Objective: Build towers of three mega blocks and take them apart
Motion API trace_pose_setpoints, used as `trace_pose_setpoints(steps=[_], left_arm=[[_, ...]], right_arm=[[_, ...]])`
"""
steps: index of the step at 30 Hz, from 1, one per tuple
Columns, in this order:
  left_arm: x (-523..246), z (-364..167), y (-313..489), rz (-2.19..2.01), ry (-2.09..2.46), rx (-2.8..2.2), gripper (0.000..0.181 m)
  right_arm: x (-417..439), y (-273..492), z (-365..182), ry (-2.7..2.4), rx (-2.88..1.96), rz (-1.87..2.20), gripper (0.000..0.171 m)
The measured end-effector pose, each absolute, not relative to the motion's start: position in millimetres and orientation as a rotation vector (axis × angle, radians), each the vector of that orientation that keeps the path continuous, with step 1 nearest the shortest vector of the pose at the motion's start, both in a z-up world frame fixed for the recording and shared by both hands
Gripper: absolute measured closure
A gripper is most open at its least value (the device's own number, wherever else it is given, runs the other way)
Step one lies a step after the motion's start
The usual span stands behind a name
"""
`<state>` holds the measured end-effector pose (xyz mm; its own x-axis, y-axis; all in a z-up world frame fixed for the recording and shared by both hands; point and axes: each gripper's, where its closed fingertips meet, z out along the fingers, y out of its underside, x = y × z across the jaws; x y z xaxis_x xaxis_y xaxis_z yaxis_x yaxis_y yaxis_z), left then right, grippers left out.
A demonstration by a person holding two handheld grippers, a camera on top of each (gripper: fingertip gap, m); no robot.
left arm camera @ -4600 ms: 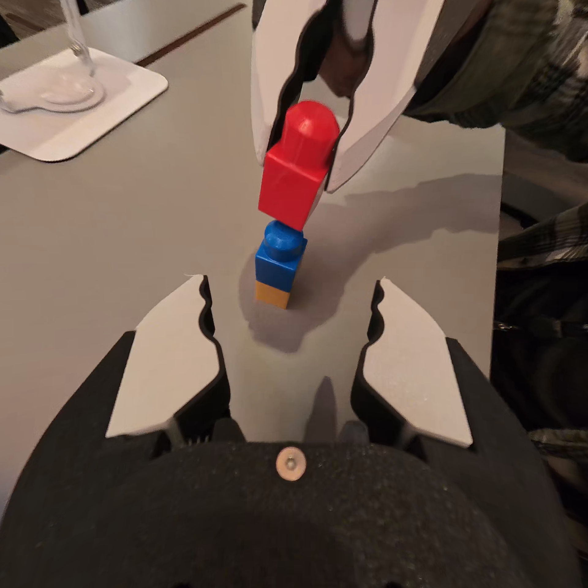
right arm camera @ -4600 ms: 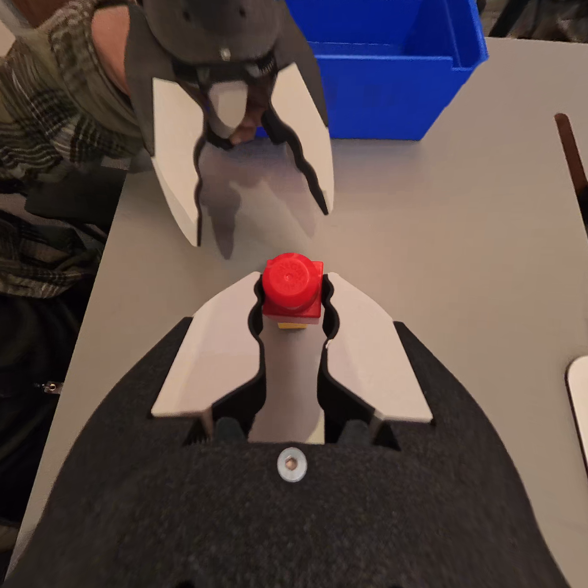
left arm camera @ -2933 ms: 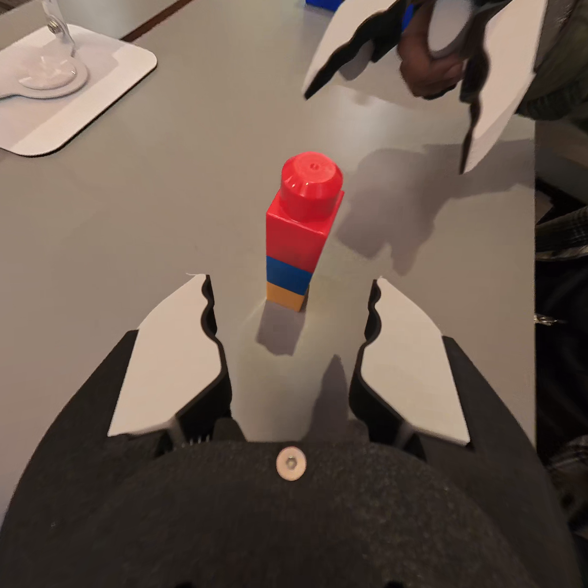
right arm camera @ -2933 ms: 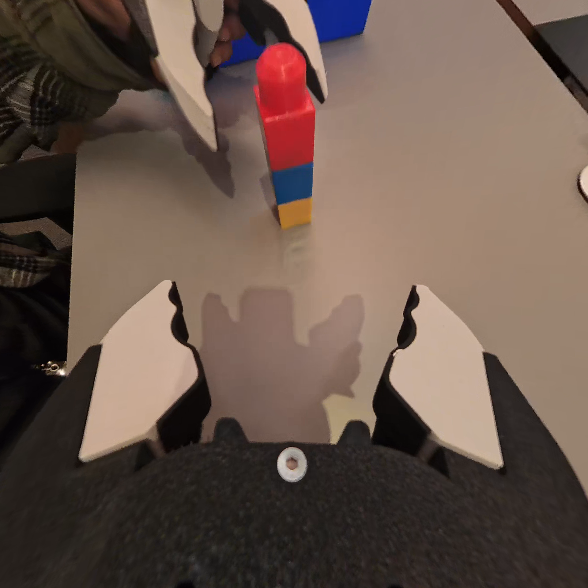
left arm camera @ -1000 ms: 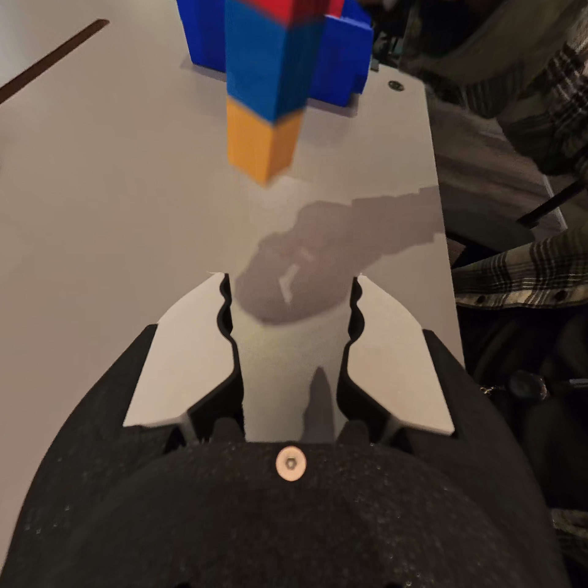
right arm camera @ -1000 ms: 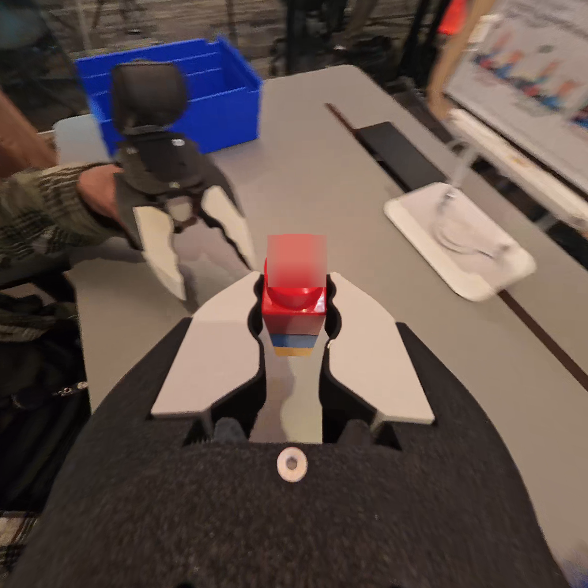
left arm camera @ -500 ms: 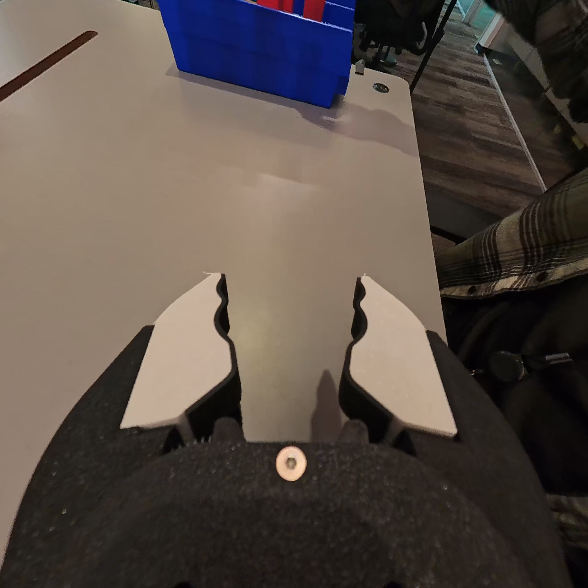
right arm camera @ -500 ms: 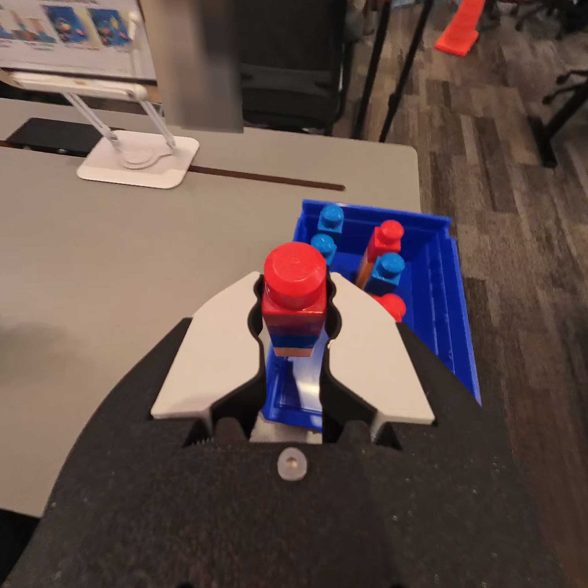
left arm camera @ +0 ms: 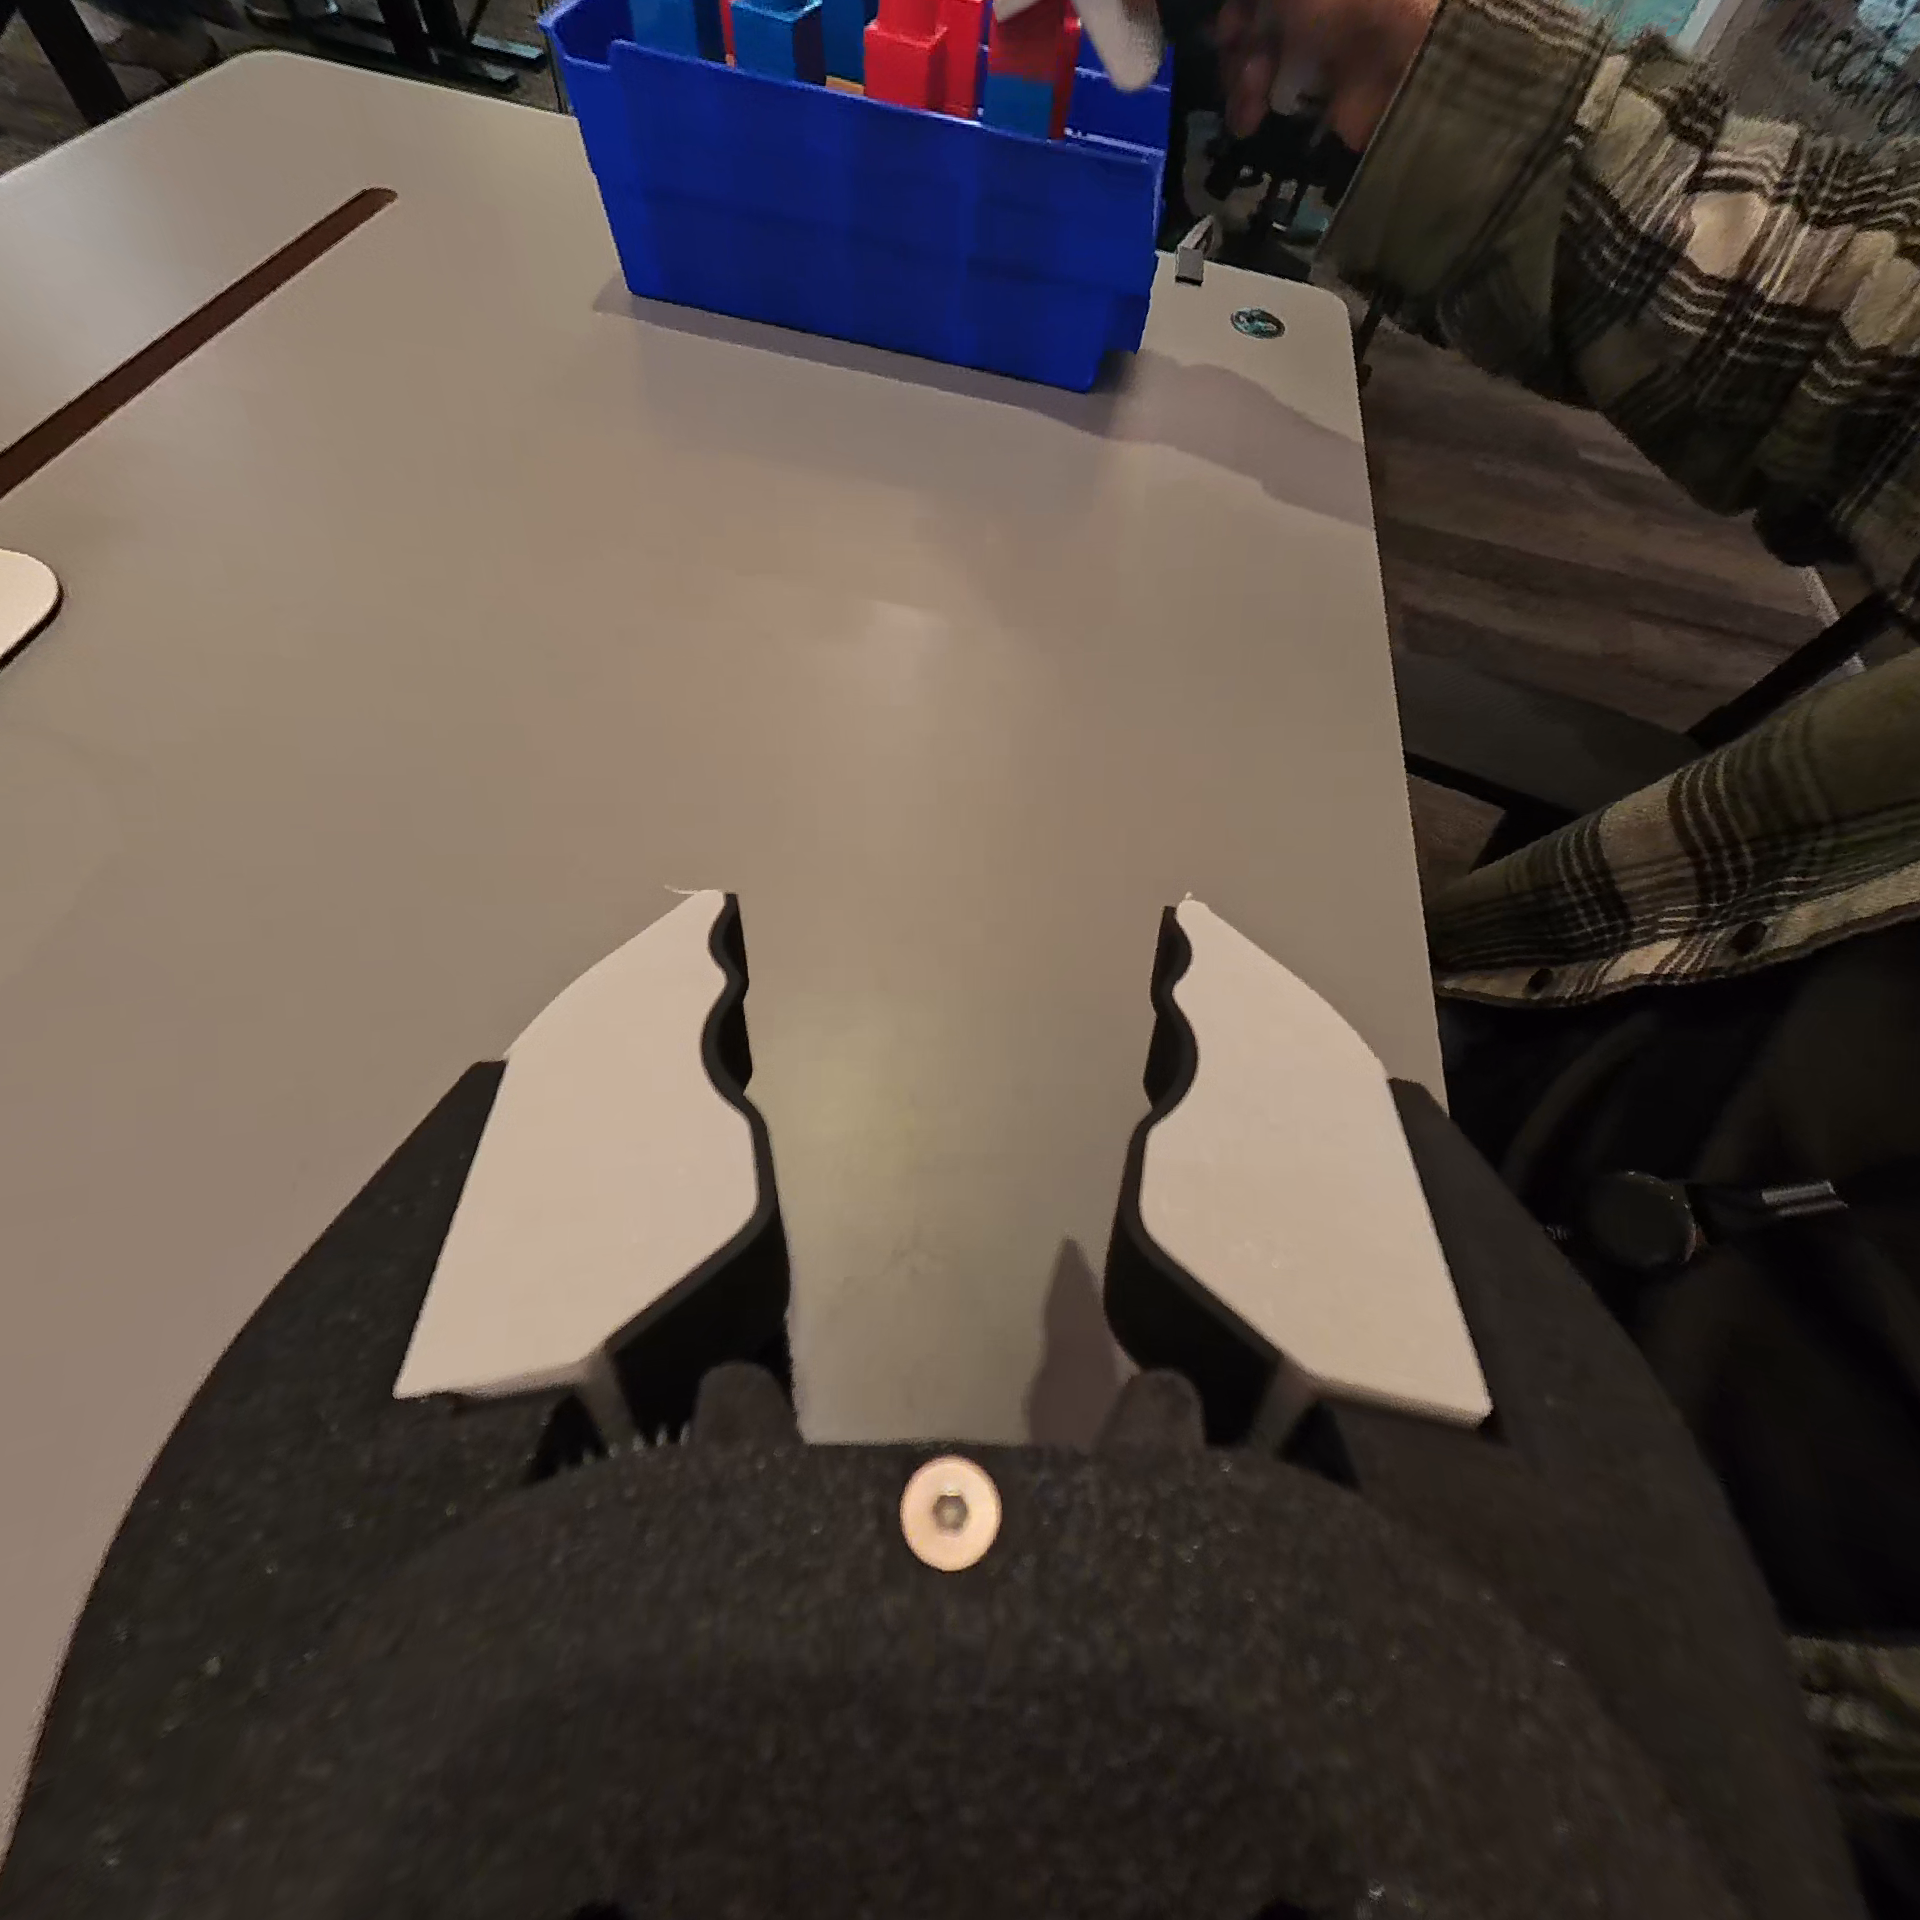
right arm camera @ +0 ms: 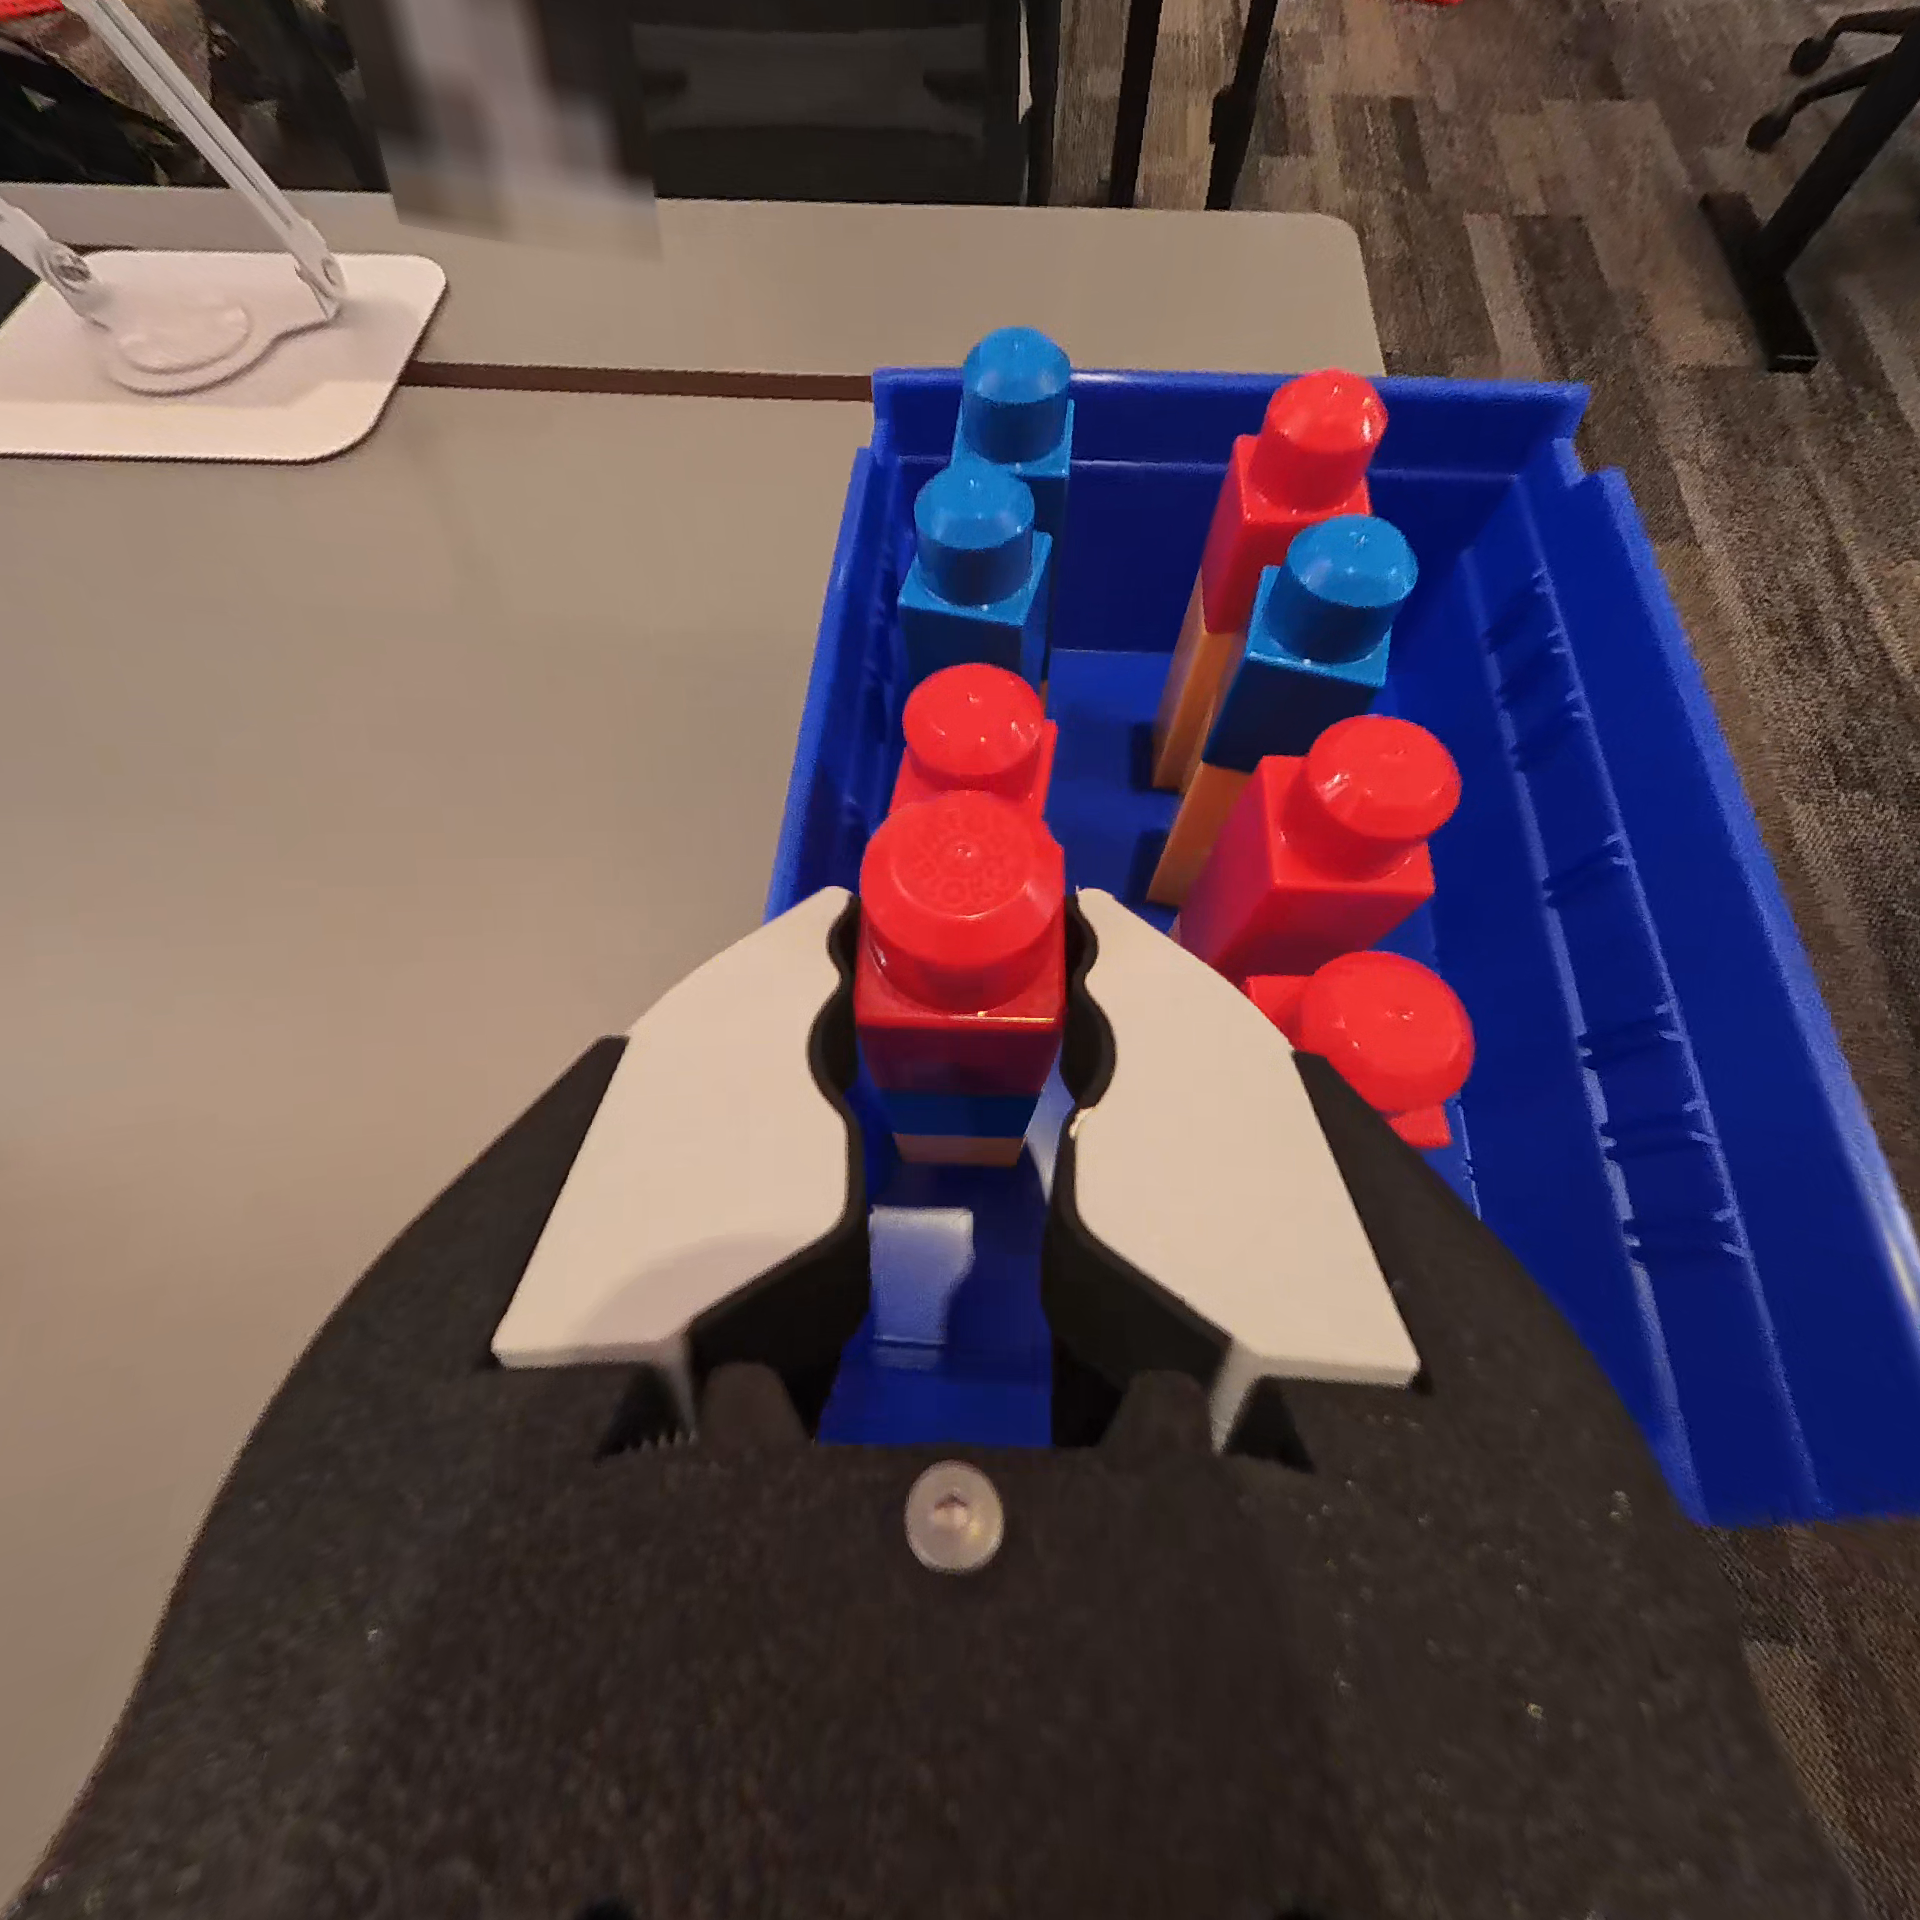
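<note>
My right gripper is shut on the red top block of a three-block tower, red over blue over orange. It holds the tower inside the near left part of the blue bin. Several other towers stand in the bin in two rows. My left gripper is open and empty above the bare grey table. In the left wrist view the bin stands at the far end of the table, with the right gripper's white finger above it.
A white stand base sits on the table at the back left, beyond a dark seam. A plaid sleeve reaches over the table's right edge. Floor lies to the right of the bin.
My right gripper has carried the tower forward and down into the bin, next to the other towers. My left gripper has stayed open over the table; its view has shifted slightly.
</note>
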<state>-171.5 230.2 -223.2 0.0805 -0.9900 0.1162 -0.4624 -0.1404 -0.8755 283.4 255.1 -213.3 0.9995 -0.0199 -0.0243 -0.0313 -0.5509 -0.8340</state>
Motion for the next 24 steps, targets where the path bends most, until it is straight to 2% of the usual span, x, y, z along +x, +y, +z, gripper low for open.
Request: trace_pose_setpoints(steps=[7, 15, 24], left_arm=[[-184.0, -216.1, 240.7, -0.983, 1.35, -1.696, 0.106], [-208.3, -197.8, 256.1, -0.959, 1.168, -1.686, 0.103], [-243.8, -179.0, 272.6, -0.887, 0.972, -1.671, 0.093]], right_arm=[[286.3, 259.0, -244.2, 0.045, -2.199, 0.03, 0.135], [288.3, 256.8, -243.6, 0.046, -2.166, 0.031, 0.134], [283.0, 254.1, -229.7, 0.051, -2.131, 0.072, 0.11]])
